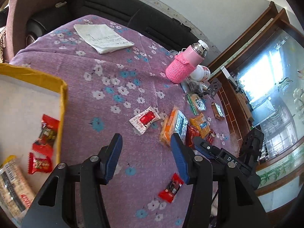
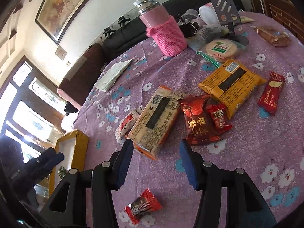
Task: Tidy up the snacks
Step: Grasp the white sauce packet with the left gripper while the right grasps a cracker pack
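Both empty: left gripper point(image 1: 145, 157) and right gripper point(image 2: 155, 163) jaws part-open. Small red candy wrapper point(image 2: 143, 206) loose on purple floral tabletop point(image 2: 247, 152). Next: grab it, drop in yellow-rimmed cardboard box point(image 1: 63, 98).

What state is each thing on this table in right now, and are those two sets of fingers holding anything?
Left gripper: fingers apart, holding nothing.
Right gripper: fingers apart, holding nothing.
Yellow box: open, three wrapped snacks inside.
Pink bottle: upright, capped, in a knitted sleeve.
Small red candy: lying loose on the cloth, wrapper sealed.
Orange cracker pack: lying flat, back side up.
Notepad: lying flat.
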{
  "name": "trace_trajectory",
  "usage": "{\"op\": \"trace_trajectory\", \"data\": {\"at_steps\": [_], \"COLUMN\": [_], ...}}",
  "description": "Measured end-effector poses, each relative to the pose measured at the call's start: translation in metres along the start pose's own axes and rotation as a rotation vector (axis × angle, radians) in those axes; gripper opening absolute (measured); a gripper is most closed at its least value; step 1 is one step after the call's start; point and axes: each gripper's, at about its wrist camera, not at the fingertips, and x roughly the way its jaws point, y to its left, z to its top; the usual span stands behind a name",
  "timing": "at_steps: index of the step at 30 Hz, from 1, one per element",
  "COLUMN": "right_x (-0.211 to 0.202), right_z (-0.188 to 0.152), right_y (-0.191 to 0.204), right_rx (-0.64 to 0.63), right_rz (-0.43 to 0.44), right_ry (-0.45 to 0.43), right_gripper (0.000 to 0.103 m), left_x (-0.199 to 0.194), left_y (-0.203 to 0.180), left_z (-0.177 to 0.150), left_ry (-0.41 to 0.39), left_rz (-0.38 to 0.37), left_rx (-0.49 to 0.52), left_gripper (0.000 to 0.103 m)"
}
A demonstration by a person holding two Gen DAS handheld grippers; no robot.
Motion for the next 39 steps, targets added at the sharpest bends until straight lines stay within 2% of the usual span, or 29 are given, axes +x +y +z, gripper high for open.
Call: {"op": "trace_trajectory", "data": {"at_steps": [1,5,7,9,10,11,14,17,22,23,24,25,26,27,28,29,30,33,35,37,39], "right_x": [0.009,0.050,0.063,0.065,0.067,0.067,0.061,0.045,0.014,0.008,0.000,-0.007,-0.013,-0.019,-0.024,-0.027,-0.031,-0.038,-0.038,-0.036,-0.025], "right_z": [0.005,0.015,0.013,0.012,0.014,0.014,0.013,0.005,-0.018,-0.023,-0.029,-0.033,-0.036,-0.039,-0.041,-0.043,-0.044,-0.044,-0.041,-0.039,-0.036], "right_y": [0.003,0.024,0.028,0.029,0.028,0.027,0.021,0.012,-0.009,-0.013,-0.018,-0.021,-0.024,-0.029,-0.033,-0.036,-0.037,-0.034,-0.031,-0.023,-0.009], "right_rx": [0.010,-0.042,-0.046,-0.041,-0.038,-0.036,-0.048,-0.063,-0.049,-0.048,-0.050,-0.050,-0.049,-0.042,-0.033,-0.031,-0.043,-0.077,-0.058,-0.072,-0.125], "right_rz": [-0.003,-0.131,-0.165,-0.186,-0.186,-0.180,-0.145,-0.141,-0.085,-0.071,-0.055,-0.049,-0.051,-0.038,-0.034,-0.044,-0.056,-0.097,-0.086,-0.129,-0.183], "right_ry": [0.011,0.056,0.068,0.042,0.041,0.038,0.037,0.029,0.078,0.085,0.089,0.091,0.090,0.095,0.096,0.093,0.086,0.034,0.015,-0.017,-0.025], "right_gripper": [0.061,0.064,0.064,0.064,0.063,0.056,0.048,0.047,0.047,0.047,0.047,0.044,0.031,0.030,0.030,0.030,0.030,0.038,0.067,0.073,0.074], "left_x": [0.009,0.038,0.046,0.056,0.060,0.066,0.082,0.098,0.130,0.139,0.141,0.143,0.144,0.144,0.144,0.143,0.141,0.135,0.128,0.120,0.107], "left_y": [-0.004,-0.012,-0.010,-0.010,-0.011,-0.013,-0.018,-0.028,-0.044,-0.046,-0.049,-0.053,-0.055,-0.057,-0.060,-0.061,-0.063,-0.064,-0.063,-0.061,-0.059], "left_z": [0.003,0.013,0.016,0.019,0.020,0.021,0.022,0.019,0.016,0.014,0.012,0.010,0.007,0.004,0.002,0.000,-0.002,-0.007,-0.013,-0.017,-0.022], "left_ry": [0.005,0.021,0.033,0.040,0.043,0.046,0.062,0.080,0.131,0.160,0.154,0.149,0.152,0.157,0.157,0.158,0.162,0.170,0.164,0.155,0.141], "left_rz": [0.006,0.071,0.095,0.101,0.099,0.098,0.106,0.129,0.176,0.204,0.227,0.247,0.260,0.274,0.295,0.298,0.292,0.301,0.297,0.286,0.279], "left_rx": [0.007,0.063,0.075,0.087,0.093,0.101,0.137,0.213,0.378,0.410,0.441,0.473,0.489,0.503,0.520,0.529,0.531,0.517,0.509,0.496,0.484], "left_gripper": [0.051,0.051,0.051,0.051,0.051,0.051,0.051,0.051,0.051,0.051,0.052,0.054,0.055,0.055,0.054,0.041,0.027,0.026,0.026,0.026,0.026]}}
